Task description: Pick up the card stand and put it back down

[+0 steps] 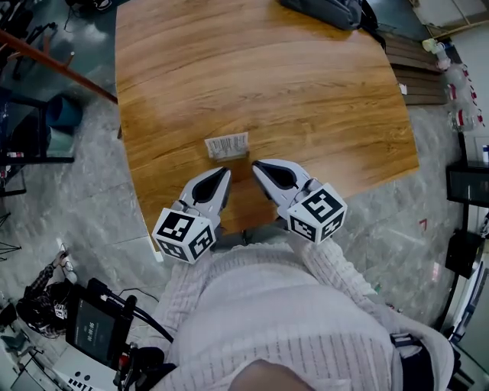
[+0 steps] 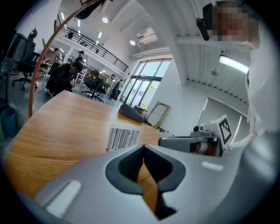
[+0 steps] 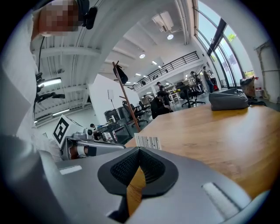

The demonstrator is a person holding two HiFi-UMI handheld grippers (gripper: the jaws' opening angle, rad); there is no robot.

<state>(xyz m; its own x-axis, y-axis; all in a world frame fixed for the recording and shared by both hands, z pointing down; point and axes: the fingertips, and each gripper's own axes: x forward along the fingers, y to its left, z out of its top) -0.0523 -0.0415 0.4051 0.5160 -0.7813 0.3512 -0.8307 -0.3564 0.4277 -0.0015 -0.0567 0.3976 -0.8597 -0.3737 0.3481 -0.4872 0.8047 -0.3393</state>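
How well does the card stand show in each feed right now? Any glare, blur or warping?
Head view: the card stand is sharp and evenly lit; a pale sheen on the table lies up-left of it, not over it. Left gripper view: fisheye bend, dark corners, the stand's stripes slightly soft. Right gripper view: same bend, stand small, bright windows at upper right.

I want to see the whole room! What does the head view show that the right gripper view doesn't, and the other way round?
Only the head view: the grey marbled floor, a black box with a screen, the black-and-white marker cube on the right gripper. Only the right gripper view: the high ceiling with lamps, a railed balcony, people sitting far off. Both: the brown wooden table, the small white striped card stand, the grey bag at the table's far end, and the left gripper and right gripper, both shut.
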